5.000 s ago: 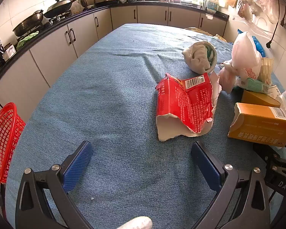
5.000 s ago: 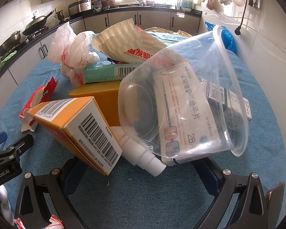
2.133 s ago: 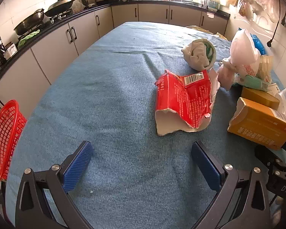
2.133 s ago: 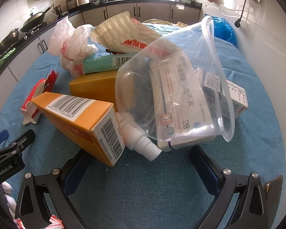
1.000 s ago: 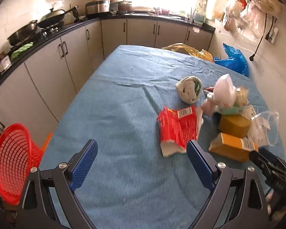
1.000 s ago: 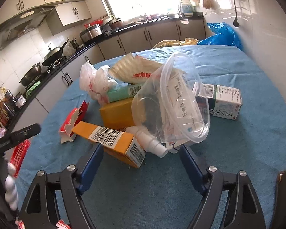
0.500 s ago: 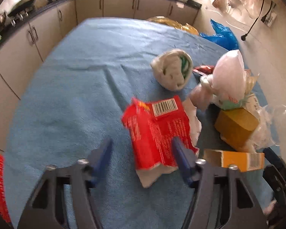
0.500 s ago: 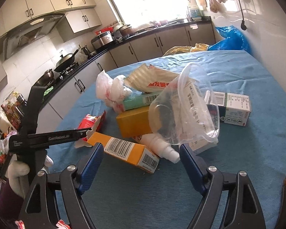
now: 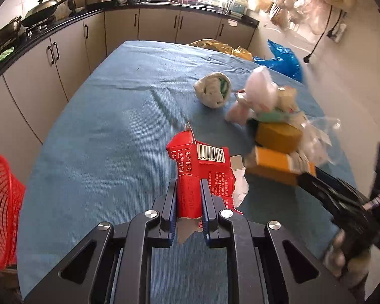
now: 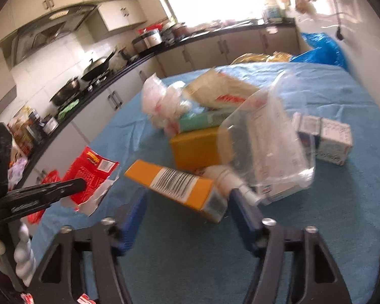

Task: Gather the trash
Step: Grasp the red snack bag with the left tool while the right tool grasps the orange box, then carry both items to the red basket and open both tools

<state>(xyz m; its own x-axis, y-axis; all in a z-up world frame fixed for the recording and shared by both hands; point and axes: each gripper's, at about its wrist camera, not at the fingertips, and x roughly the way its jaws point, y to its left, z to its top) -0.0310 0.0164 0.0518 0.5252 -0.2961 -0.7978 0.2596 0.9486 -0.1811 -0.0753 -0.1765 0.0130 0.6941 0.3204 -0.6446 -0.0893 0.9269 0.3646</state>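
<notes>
L gripper (image 9: 189, 200) | you're clamping torn red pack (image 9: 200, 167), held off cloth at 12 | R gripper (image 10: 187, 210) jaws closing w/ orange box (image 10: 176, 181) between, not pinched yet | risk: thin torn card slipping/ripping en route to red basket (image 9: 2, 202) at 9; R nudging pile

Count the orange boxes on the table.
2. One orange box with a barcode lies nearest the right tongs; the other sits just behind it, under the green box. More may be hidden in the pile.
</notes>
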